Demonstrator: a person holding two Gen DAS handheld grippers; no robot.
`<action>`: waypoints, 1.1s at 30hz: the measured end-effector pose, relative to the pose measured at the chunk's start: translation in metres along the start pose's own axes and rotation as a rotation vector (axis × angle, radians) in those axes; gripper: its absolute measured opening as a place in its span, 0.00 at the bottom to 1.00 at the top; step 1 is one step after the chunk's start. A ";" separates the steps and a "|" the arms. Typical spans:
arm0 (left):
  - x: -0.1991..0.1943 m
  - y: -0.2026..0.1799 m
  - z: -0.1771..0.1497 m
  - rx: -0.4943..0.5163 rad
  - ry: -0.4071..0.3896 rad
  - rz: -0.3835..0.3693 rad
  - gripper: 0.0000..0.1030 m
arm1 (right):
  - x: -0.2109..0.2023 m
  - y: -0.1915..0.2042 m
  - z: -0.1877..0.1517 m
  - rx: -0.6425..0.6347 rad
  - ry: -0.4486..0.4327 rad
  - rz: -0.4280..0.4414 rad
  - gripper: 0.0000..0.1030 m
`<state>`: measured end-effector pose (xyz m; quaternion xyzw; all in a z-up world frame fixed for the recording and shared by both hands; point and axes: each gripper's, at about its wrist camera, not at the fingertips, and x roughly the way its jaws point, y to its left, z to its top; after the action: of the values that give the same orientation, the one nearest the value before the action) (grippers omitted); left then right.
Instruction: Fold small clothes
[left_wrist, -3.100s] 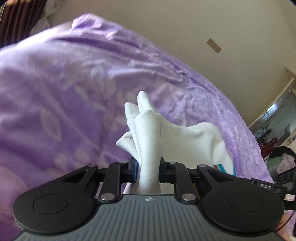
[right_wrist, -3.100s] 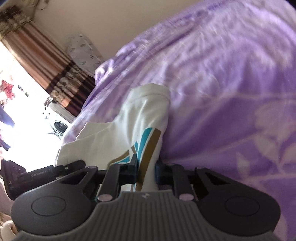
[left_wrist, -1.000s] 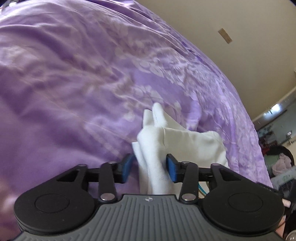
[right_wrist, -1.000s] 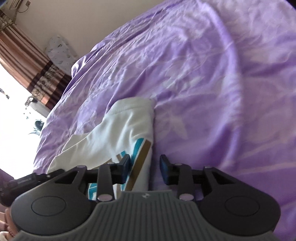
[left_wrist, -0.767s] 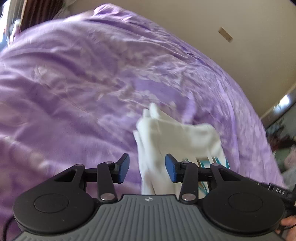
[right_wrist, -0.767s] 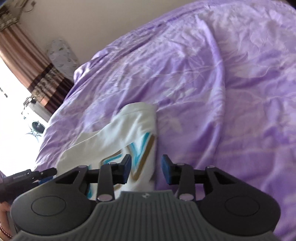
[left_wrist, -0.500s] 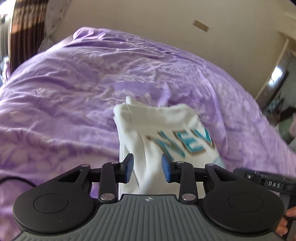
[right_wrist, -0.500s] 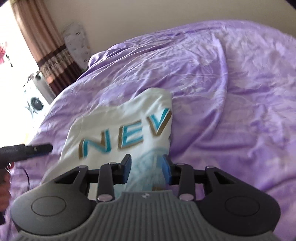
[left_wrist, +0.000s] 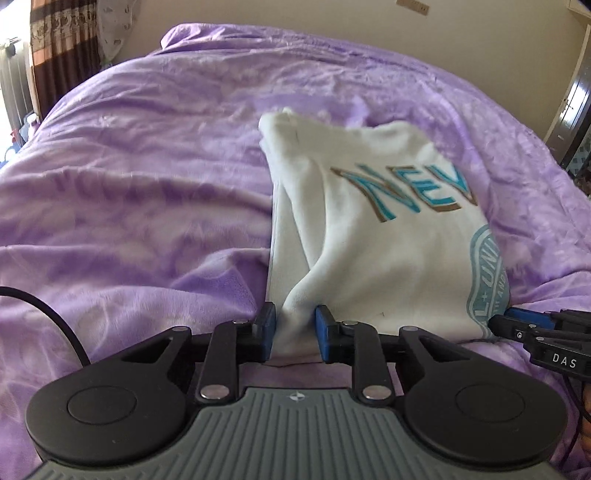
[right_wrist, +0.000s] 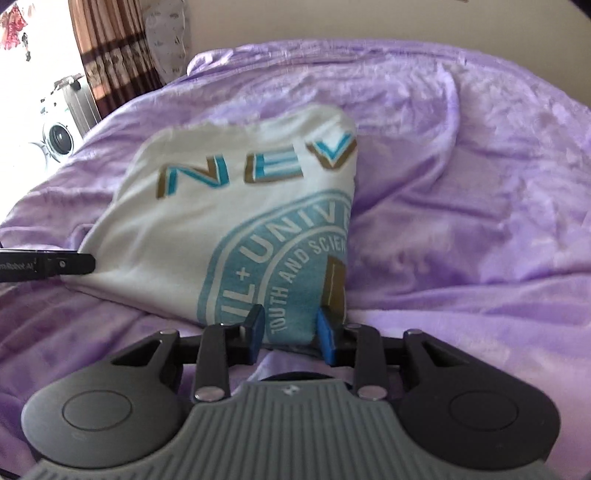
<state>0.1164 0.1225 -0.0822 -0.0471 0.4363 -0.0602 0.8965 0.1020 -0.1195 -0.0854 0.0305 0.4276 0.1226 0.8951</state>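
Observation:
A white shirt (left_wrist: 388, 240) printed with teal and gold letters and a round teal seal lies folded on the purple bedcover (left_wrist: 129, 184). My left gripper (left_wrist: 293, 326) is at the shirt's near left corner. Its jaws are closing, and a bunched ridge of cloth is squeezed between the blue pads. In the right wrist view the shirt (right_wrist: 221, 229) shows its seal. My right gripper (right_wrist: 290, 332) straddles the near right hem with its jaws closing; the cloth lies flat between the pads, which do not visibly pinch it. Each gripper's tip shows at the edge of the other's view.
The purple bedcover (right_wrist: 461, 184) is rumpled all around the shirt. A striped brown curtain (right_wrist: 110, 48) and a bright window stand at the back left, with a round-fronted appliance (right_wrist: 59, 138) below. A black cable (left_wrist: 44, 314) crosses the left side.
Both grippers let go of the shirt's sides and swung round to its near hem. The printed front came into view. Both sets of jaws have narrowed, the left onto a fold of cloth.

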 end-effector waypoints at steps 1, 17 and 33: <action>0.003 -0.001 -0.001 0.011 0.003 0.011 0.29 | 0.004 -0.001 -0.002 0.001 0.004 0.000 0.25; -0.004 -0.004 -0.002 0.025 -0.008 0.053 0.41 | 0.020 0.007 -0.007 -0.087 0.018 -0.037 0.26; -0.148 -0.067 -0.002 0.098 -0.305 0.207 0.81 | -0.124 0.049 0.020 -0.051 -0.223 -0.033 0.65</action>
<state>0.0198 0.0788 0.0411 0.0331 0.2942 0.0188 0.9550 0.0333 -0.1018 0.0287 0.0141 0.3226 0.1148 0.9394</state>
